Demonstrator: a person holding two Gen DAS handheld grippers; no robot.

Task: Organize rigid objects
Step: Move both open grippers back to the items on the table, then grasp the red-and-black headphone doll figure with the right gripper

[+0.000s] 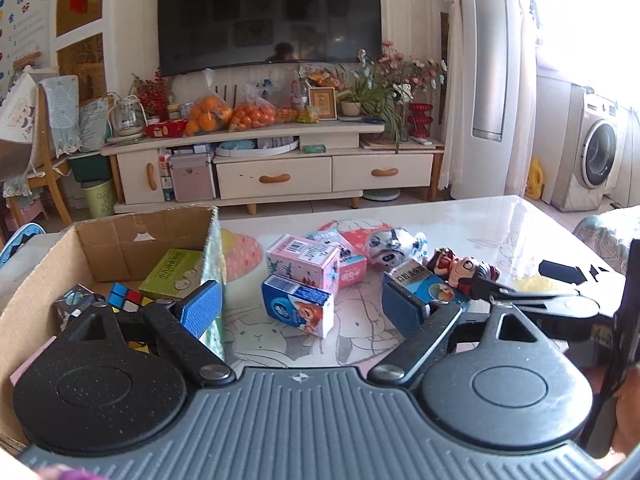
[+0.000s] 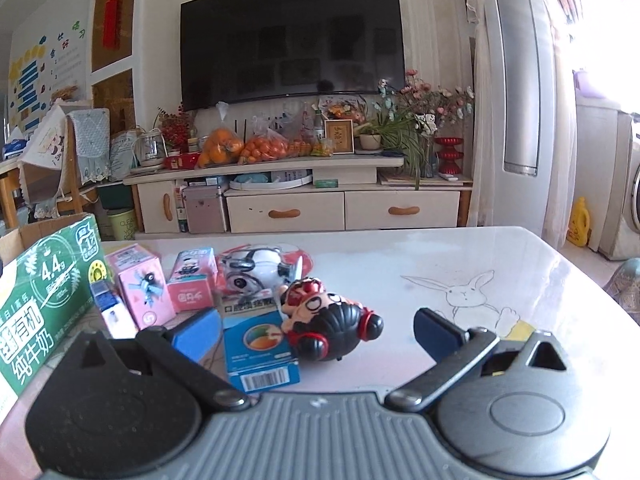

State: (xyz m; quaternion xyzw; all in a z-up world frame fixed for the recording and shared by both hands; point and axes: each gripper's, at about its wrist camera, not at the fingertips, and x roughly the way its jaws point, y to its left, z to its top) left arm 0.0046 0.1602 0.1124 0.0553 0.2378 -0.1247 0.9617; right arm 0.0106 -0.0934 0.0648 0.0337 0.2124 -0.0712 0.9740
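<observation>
My left gripper (image 1: pixel 298 304) is open and empty, low over the table, with a blue-and-white carton (image 1: pixel 298 310) lying between its fingers. Left of it stands an open cardboard box (image 1: pixel 48 264) holding a green box (image 1: pixel 172 274) and a Rubik's cube (image 1: pixel 124 298). Behind the carton are two pink boxes (image 1: pixel 302 260) (image 1: pixel 352 274) and a white toy (image 1: pixel 386 246). My right gripper (image 2: pixel 316 322) is open too. A red-and-black doll figurine (image 2: pixel 332 320) and a blue box (image 2: pixel 258 344) lie between its fingers, with no visible contact.
The white table (image 2: pixel 460 256) with a rabbit drawing has bare surface to the right. The cardboard box's green printed side (image 2: pixel 44 304) stands at the right view's left. A TV cabinet (image 1: pixel 276 168) is across the room. The other gripper's black parts (image 1: pixel 560 304) reach in from the right.
</observation>
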